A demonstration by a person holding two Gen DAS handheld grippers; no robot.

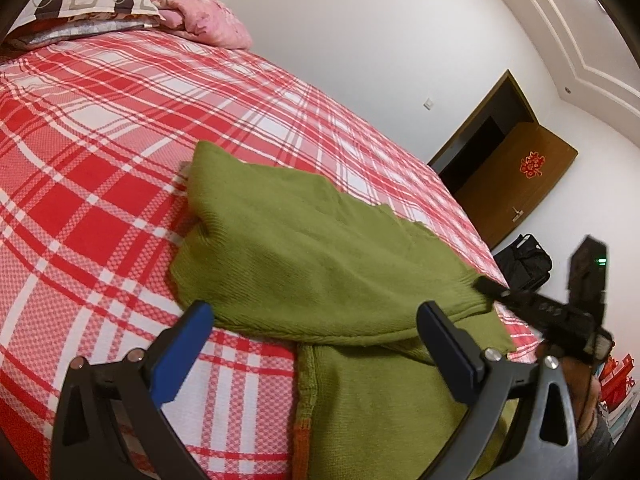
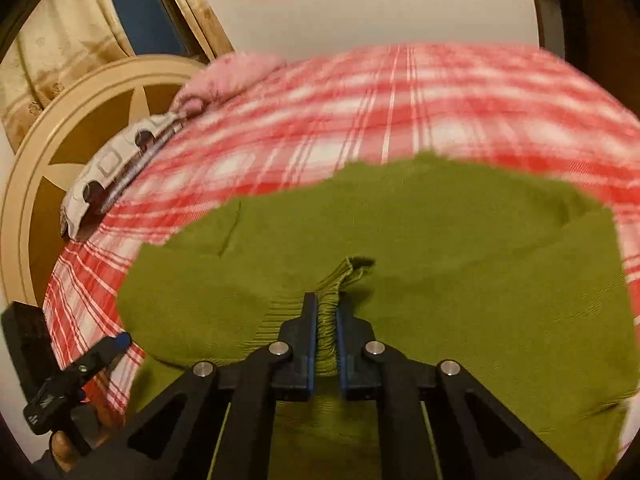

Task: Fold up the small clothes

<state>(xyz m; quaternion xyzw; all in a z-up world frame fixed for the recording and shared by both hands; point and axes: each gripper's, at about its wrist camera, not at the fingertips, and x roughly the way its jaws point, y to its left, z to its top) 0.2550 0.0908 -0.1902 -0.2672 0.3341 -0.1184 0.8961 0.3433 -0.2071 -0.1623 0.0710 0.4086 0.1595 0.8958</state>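
Green knit sweater (image 1: 320, 248) lies part-folded on plaid bed (image 1: 100, 160). My right claw (image 2: 326, 332) pinched tight on bunched ribbed edge. My left claw (image 1: 316, 344) gapes wide above near hem, holding nothing. Knit looks soft, floppy, stretchy; I'd grip ribbed hems, expect sag.

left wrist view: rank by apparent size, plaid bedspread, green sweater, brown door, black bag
Largest to smallest:
1. plaid bedspread
2. green sweater, though nearness to the camera inflates it
3. brown door
4. black bag
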